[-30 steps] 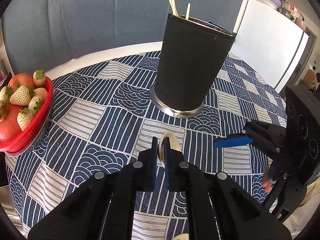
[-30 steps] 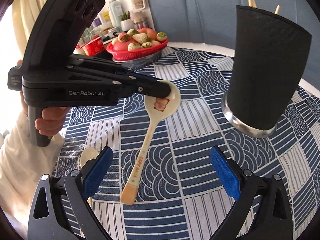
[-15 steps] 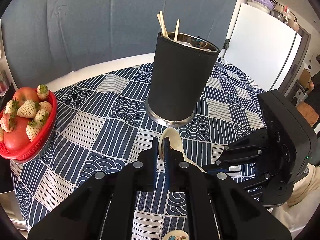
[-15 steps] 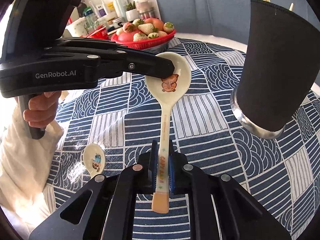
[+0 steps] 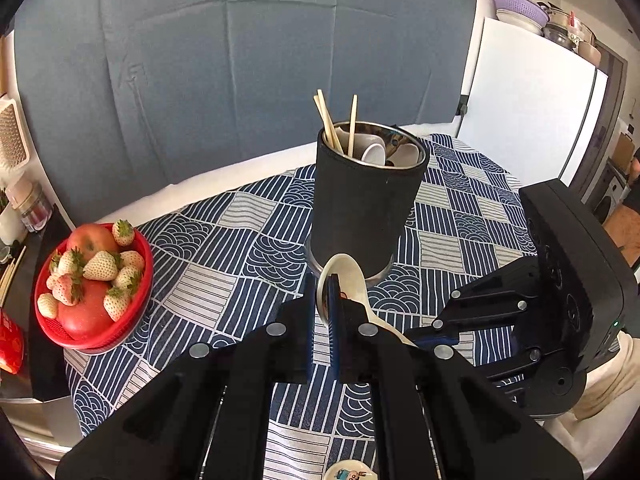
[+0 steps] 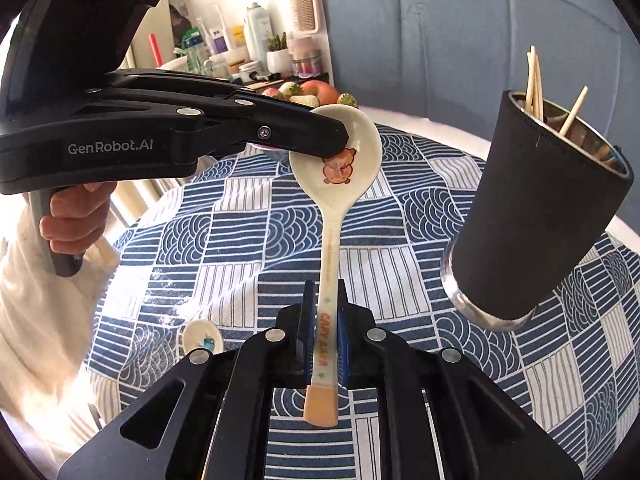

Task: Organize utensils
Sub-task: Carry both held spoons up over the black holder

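While both grippers share one ceramic spoon [image 6: 334, 204], it hangs in the air above the tabletop [image 6: 240, 240], clear of the blue patterned cloth. The left gripper [image 6: 344, 136] comes in from nine o'clock in the right wrist view, its fingers clamped on the rim of the spoon's bowl, beside the printed cartoon animal. The right gripper [image 6: 325, 332] sits at six o'clock in that view; its blue fingers [image 6: 308, 332] have just been closing and now press on the spoon's handle from both sides, with the peach-coloured handle tip sticking out below them.

Seen from the left wrist, the left gripper [image 5: 322, 312] pinches the bowl edge-on, and the handle runs off toward four o'clock, where the right gripper [image 5: 434, 334] meets it.

Standing upright on the tabletop is a black utensil holder [image 5: 366, 200], at twelve o'clock from the left gripper and at three o'clock in the right wrist view. It carries chopsticks [image 5: 332, 128] and several white spoons. A second small spoon [image 6: 202, 340] lies on the cloth at about eight o'clock from the right gripper. At nine o'clock in the left wrist view sits a red fruit basket [image 5: 136, 280] with strawberries and an apple.
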`<move>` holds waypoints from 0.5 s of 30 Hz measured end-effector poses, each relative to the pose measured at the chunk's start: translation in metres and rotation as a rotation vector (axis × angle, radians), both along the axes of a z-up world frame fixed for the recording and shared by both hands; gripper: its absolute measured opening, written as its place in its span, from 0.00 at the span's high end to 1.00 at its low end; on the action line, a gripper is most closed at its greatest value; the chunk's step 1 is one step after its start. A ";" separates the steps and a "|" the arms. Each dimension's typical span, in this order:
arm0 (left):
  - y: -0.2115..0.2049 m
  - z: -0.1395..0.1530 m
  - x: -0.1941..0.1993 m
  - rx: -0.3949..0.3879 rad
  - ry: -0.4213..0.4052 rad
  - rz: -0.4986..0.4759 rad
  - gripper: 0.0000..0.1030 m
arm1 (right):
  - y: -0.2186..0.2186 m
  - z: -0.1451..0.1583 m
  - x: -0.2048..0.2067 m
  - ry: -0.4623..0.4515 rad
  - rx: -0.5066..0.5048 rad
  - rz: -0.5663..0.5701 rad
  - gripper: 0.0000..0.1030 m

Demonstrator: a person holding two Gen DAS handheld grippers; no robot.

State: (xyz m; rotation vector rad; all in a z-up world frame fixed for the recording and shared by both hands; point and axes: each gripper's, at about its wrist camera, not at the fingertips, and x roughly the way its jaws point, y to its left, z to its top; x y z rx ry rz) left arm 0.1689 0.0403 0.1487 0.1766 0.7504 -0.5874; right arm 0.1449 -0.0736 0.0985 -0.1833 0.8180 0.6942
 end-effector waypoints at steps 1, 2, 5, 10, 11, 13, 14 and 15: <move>0.000 0.005 -0.001 -0.002 -0.008 0.003 0.94 | 0.001 0.004 0.002 -0.005 0.006 0.004 0.92; 0.000 0.011 -0.002 -0.007 -0.016 0.005 0.94 | 0.001 0.009 0.003 -0.012 0.010 0.007 0.92; 0.000 0.026 -0.005 -0.015 -0.047 0.012 0.94 | -0.004 0.023 0.005 -0.036 0.024 0.010 0.92; -0.005 0.045 -0.005 0.003 -0.082 0.017 0.94 | -0.007 0.043 0.011 -0.073 0.028 0.019 0.92; -0.007 0.047 -0.005 0.006 -0.088 0.015 0.94 | -0.008 0.047 0.013 -0.082 0.027 0.018 0.92; -0.009 0.055 -0.004 0.013 -0.102 0.013 0.94 | -0.010 0.054 0.018 -0.090 0.035 0.021 0.92; -0.010 0.058 -0.003 0.013 -0.104 0.011 0.94 | -0.010 0.058 0.020 -0.098 0.037 0.020 0.92; -0.011 0.061 -0.001 0.016 -0.104 0.009 0.94 | -0.011 0.061 0.022 -0.105 0.040 0.021 0.92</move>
